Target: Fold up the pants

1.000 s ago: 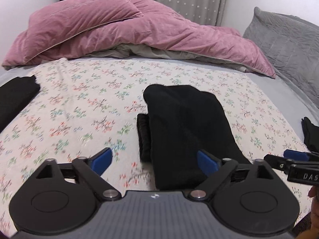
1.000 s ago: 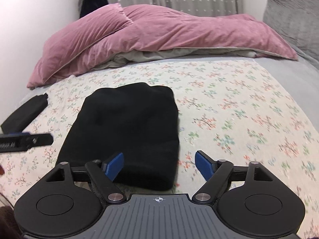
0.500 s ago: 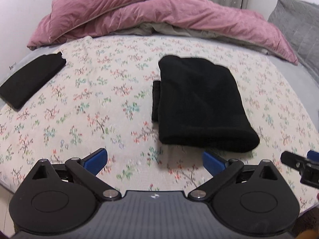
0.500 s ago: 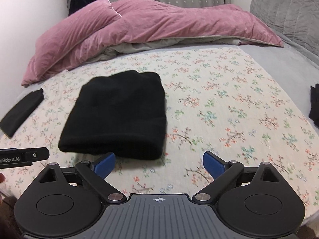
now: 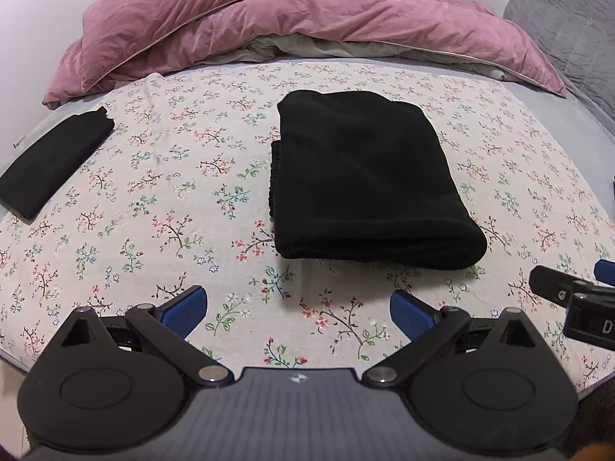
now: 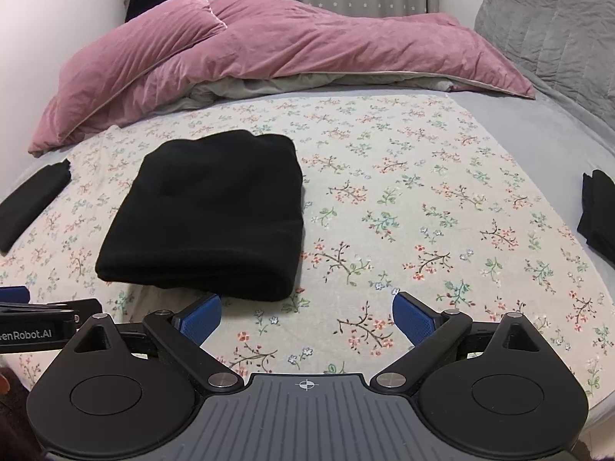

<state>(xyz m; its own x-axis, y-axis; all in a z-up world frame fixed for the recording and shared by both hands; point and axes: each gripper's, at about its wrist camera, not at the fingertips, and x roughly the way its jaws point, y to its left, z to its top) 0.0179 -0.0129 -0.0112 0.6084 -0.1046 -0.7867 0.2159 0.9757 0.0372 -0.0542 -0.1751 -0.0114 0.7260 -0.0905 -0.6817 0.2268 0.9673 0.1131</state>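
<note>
Both grippers tilt downward over the near edge of the bed point(image 5: 557, 123), side by side and level with each other. The left gripper point(image 5: 299, 309) has its jaws spread wide with only the flowered sheet point(image 5: 161, 176) between them; the black folded pants point(image 5: 365, 176) lie ahead of the jaws and a little to the right of their gap, apart from both blue pads. The right gripper point(image 6: 306, 313) has just been opening its jaws, and they now stand spread wide with nothing between them; the pants point(image 6: 215, 211) lie ahead and to the left of them, their near fold just beyond the left pad point(image 6: 200, 317), and whether it touches I cannot tell. Another folded black garment point(image 5: 54, 161) lies well to the left of the left gripper's jaws, and a dark piece of clothing point(image 6: 597, 211) lies far right of the right gripper's jaws. A pink duvet point(image 6: 307, 50) is heaped far ahead of both.
</note>
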